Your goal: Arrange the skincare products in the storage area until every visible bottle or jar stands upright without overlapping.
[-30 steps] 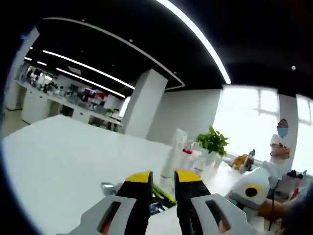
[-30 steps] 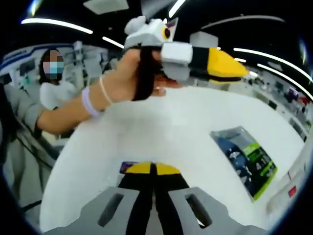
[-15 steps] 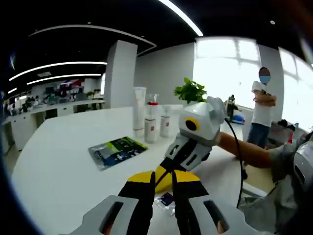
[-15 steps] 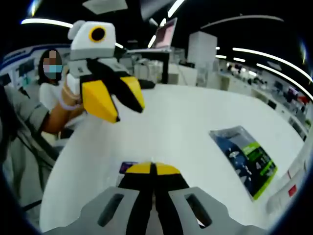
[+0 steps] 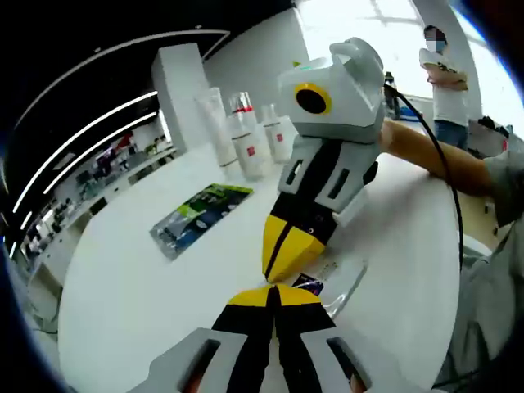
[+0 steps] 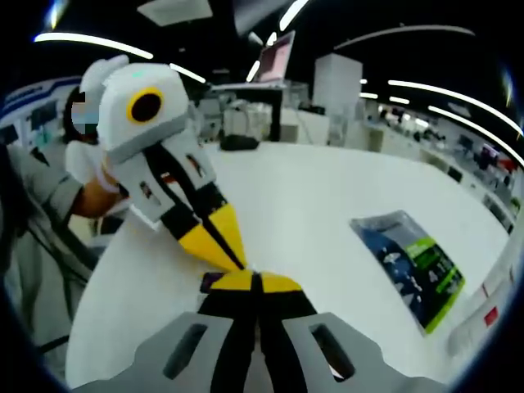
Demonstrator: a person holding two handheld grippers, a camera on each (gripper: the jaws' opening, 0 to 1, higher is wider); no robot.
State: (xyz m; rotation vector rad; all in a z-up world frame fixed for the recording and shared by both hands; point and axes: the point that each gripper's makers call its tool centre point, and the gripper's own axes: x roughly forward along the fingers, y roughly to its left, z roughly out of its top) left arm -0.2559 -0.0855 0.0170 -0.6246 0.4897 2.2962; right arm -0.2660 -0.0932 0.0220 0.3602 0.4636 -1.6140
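An open office with ceiling light strips lies behind a broad white desk (image 5: 147,278). In the left gripper view, the left gripper (image 5: 273,296) rises from the bottom centre, jaws closed on nothing, tips meeting the yellow tips of the right gripper (image 5: 282,264), which comes down from the upper right, jaws also closed and empty. In the right gripper view the left one enters from the upper left. A flat green-and-blue packet (image 5: 199,216) lies left of centre. 3 bottles (image 5: 250,139) stand upright in a close row in the upper middle. A small dark sachet (image 5: 309,284) lies just beside the touching tips.
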